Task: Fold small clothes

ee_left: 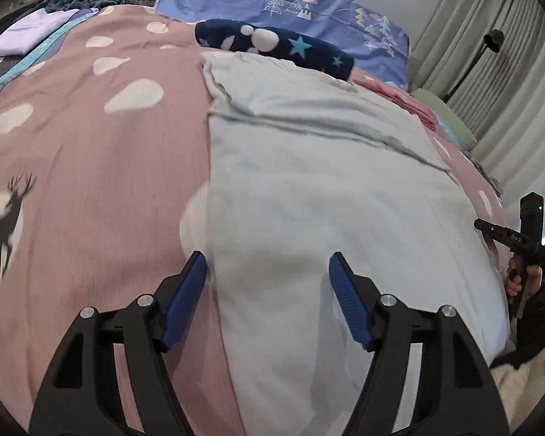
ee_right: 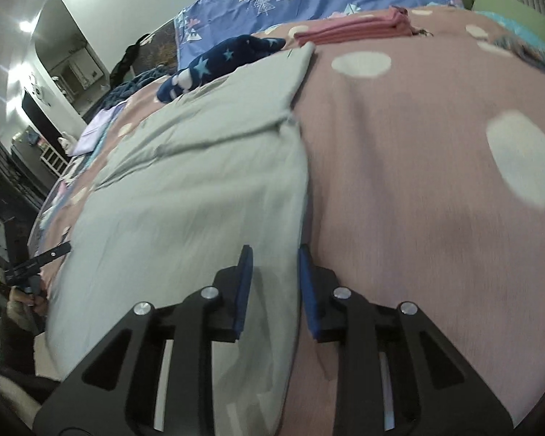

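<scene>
A pale grey-blue garment (ee_left: 309,181) (ee_right: 200,181) lies flat on the pink bedcover (ee_left: 91,145) (ee_right: 418,181), with a fold line across its far part. My left gripper (ee_left: 267,256) is open wide over the garment's near left edge: one fingertip is over the bedcover, the other over the cloth. My right gripper (ee_right: 275,250) hovers at the garment's near right edge, its blue pads a narrow gap apart. The cloth's edge runs under that gap and nothing is pinched. At the right border of the left wrist view, a hand (ee_left: 523,276) holds the other tool.
A navy star-print fleece (ee_left: 272,43) (ee_right: 218,61) lies just beyond the garment. A folded pink stack (ee_left: 414,105) (ee_right: 352,27) sits at the far right, with a lilac folded cloth (ee_left: 18,36) at far left. Blue tree-print bedding (ee_left: 290,0) and grey curtains (ee_left: 490,72) stand behind.
</scene>
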Available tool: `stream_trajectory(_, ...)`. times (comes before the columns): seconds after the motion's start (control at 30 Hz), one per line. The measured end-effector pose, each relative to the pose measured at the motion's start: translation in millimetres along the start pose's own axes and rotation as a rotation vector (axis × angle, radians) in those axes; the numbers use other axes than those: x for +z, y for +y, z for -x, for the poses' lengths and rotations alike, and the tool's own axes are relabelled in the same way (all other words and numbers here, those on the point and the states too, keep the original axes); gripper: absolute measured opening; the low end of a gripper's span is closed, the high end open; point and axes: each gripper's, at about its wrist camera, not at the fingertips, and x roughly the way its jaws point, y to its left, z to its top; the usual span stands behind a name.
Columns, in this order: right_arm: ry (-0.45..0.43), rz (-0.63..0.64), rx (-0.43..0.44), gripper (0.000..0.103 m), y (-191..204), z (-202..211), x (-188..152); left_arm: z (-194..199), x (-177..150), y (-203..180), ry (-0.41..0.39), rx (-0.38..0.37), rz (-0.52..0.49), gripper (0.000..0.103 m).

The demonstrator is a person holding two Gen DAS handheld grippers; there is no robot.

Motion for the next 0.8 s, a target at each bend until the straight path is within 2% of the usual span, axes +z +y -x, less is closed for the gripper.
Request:
stream_trajectory(0.23, -0.006, -0.053, 0.094, 0.027, -1.3, 40.6, -56.3, 26.3, -41.2, -9.1, 0.0, -0.044, 0.012, 0.07)
stream_trajectory(0.4, 0.01, -0.07, 0.164, 0.027, -1.2, 70.2, -90.9, 51.2, -76.3, -16.9, -0.005, -0.154, 0.008, 0.07)
stream_trajectory(0.5, 0.029, -0.086, 0.213, 0.027, -0.6, 80.8, -106.9, 62.2, -95.9, -21.9, 0.0, -0.203, 0.019, 0.064)
stream_trajectory(0.63, 0.04, -0.097, 0.244, 0.027, 2.8, 87.0, -119.2, 71.0, -111.3, -25.7, 0.009, -0.223, 0.027, 0.057)
stream_trajectory(0.7, 0.047, -0.098, 0.252, 0.027, 3.6, 90.1, -122.8, 73.7, -114.8, -25.5, 0.008, -0.223, 0.037, 0.052)
stream_trajectory(0.73, 0.05, -0.096, 0.256, 0.028, 3.5, 90.5, -123.0, 74.9, -116.4, -24.0, 0.003, -0.217, 0.049, 0.043)
stream_trajectory(0.77, 0.056, -0.092, 0.262, 0.028, 4.2, 90.5, -122.9, 75.5, -117.3, -20.4, -0.004, -0.208, 0.074, 0.028)
stream_trajectory(0.8, 0.054, -0.091, 0.261, 0.024, 5.2, 90.4, -122.2, 75.1, -117.2, -16.3, -0.009, -0.201, 0.099, 0.009)
